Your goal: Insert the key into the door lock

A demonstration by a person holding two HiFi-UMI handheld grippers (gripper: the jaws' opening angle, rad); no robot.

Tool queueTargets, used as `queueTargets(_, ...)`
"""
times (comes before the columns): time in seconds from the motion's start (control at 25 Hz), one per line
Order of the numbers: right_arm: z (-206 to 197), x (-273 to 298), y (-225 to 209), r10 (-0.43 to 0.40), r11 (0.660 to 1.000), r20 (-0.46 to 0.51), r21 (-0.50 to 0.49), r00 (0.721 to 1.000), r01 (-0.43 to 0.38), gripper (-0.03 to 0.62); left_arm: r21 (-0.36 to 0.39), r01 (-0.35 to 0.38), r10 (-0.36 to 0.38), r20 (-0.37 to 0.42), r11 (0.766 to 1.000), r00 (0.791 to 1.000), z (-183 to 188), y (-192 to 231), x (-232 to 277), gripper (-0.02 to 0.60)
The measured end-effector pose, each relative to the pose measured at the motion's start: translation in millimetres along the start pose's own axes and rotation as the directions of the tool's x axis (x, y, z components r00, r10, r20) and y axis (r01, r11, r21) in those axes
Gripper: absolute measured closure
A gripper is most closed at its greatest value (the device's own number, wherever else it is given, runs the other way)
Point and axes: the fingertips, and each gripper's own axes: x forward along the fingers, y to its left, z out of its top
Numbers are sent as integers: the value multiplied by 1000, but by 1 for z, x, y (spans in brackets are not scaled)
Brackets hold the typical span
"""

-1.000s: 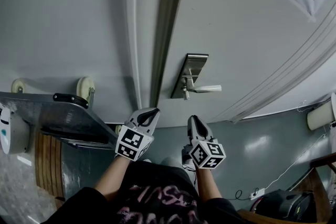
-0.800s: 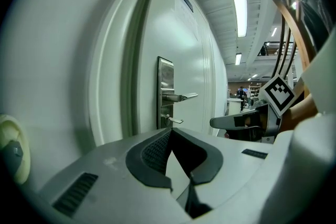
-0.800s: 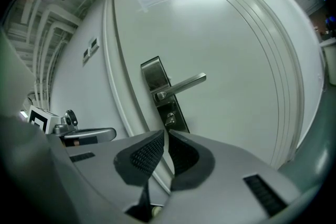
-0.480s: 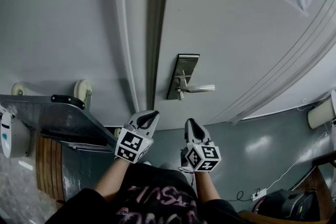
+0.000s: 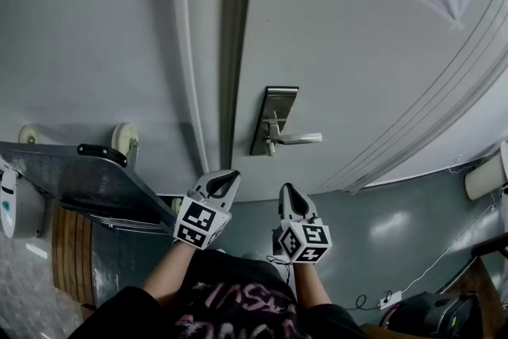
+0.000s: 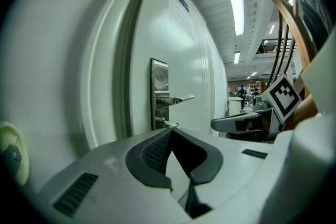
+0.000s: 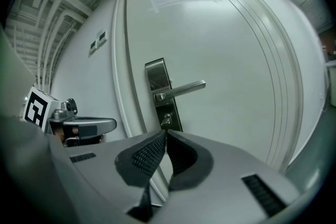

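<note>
My left gripper's jaws are closed empty, my right gripper's have just been closing on nothing; a key apparently already sits in the lock.

grey floor, perhaps a cable

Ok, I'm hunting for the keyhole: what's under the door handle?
A small metal piece sticks out of the lock plate below the handle. Any keyhole behind it is covered.
</note>
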Motion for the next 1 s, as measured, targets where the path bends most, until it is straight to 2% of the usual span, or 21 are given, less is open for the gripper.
queueTargets(0.52, -1, -2, -3, 4, 1000, 3, -18, 1000, -4, 530, -21, -13, 13, -3, 1000, 1000, -2, -1, -1, 569)
queueTargets(1.0, 0, -5, -6, 0, 1000, 21, -11, 1000, 0, 531, 24, -18, 18, 5, 1000, 1000, 2, -5, -2, 569)
